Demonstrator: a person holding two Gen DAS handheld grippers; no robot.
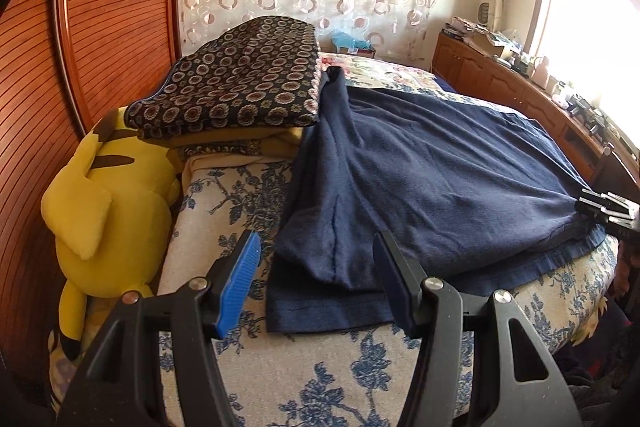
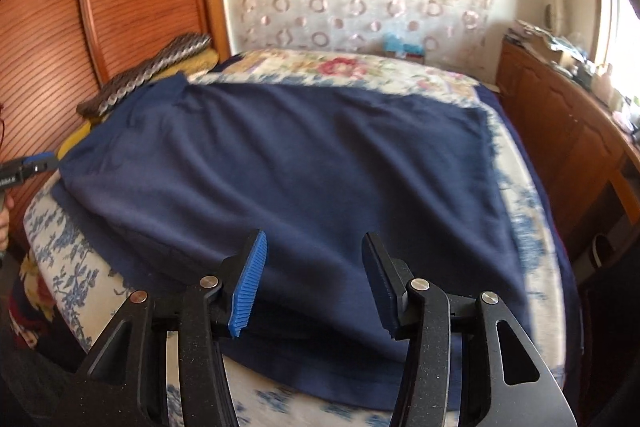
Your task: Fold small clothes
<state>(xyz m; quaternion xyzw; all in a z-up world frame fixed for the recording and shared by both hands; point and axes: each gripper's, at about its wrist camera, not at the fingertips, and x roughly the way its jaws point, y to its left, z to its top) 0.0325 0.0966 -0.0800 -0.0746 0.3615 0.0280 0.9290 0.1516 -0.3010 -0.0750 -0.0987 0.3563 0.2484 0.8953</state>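
A navy blue garment (image 1: 420, 187) lies spread on the bed, one fold of it bunched toward the near left corner. It fills the middle of the right wrist view (image 2: 300, 179). My left gripper (image 1: 316, 275) is open, its jaws straddling the garment's near left corner just above the cloth. My right gripper (image 2: 312, 283) is open over the garment's near hem. The right gripper also shows at the right edge of the left wrist view (image 1: 600, 205), touching the garment's corner. The left gripper shows at the left edge of the right wrist view (image 2: 40, 161).
The bed (image 1: 320, 379) has a blue floral cover. A yellow plush toy (image 1: 108, 203) lies at the left against the wooden headboard (image 1: 100, 27). A folded dark patterned blanket (image 1: 240, 83) sits behind the garment. A cluttered wooden cabinet (image 1: 520, 87) runs along the right.
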